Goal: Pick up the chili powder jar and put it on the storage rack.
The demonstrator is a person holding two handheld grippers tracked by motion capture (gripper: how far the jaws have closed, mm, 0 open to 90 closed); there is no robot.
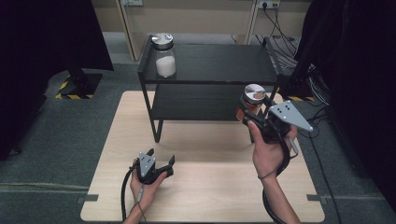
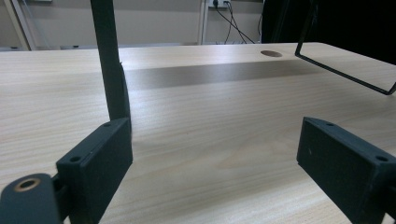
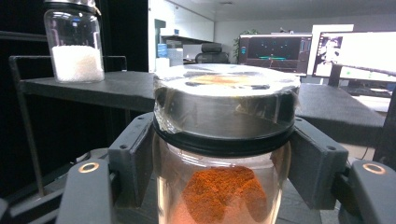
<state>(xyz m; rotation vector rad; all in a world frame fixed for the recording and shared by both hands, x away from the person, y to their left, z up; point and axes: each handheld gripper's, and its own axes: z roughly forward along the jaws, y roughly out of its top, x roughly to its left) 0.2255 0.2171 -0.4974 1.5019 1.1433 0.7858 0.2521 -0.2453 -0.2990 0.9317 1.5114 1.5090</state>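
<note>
A glass jar of orange powder [image 1: 251,103] with a steel lid is gripped in my right gripper [image 1: 254,119], held in the air in front of the black two-tier rack [image 1: 210,77], near its right end. In the right gripper view the jaws clamp the orange jar [image 3: 224,154] just under its lid. A second jar, part-filled with white grains [image 1: 164,55], stands on the rack's top shelf at the left, the same white jar [image 3: 74,44] at upper left in the right gripper view. My left gripper [image 1: 161,158] rests low on the wooden table [image 1: 205,186], jaws apart and nothing between them.
The left gripper view looks under the rack: a black rack leg [image 2: 109,60] rises just ahead of the left jaw, and a thin wire foot [image 2: 345,74] crosses at right. Cables [image 1: 289,51] lie on the floor behind the rack. Monitors [image 3: 299,53] stand far off.
</note>
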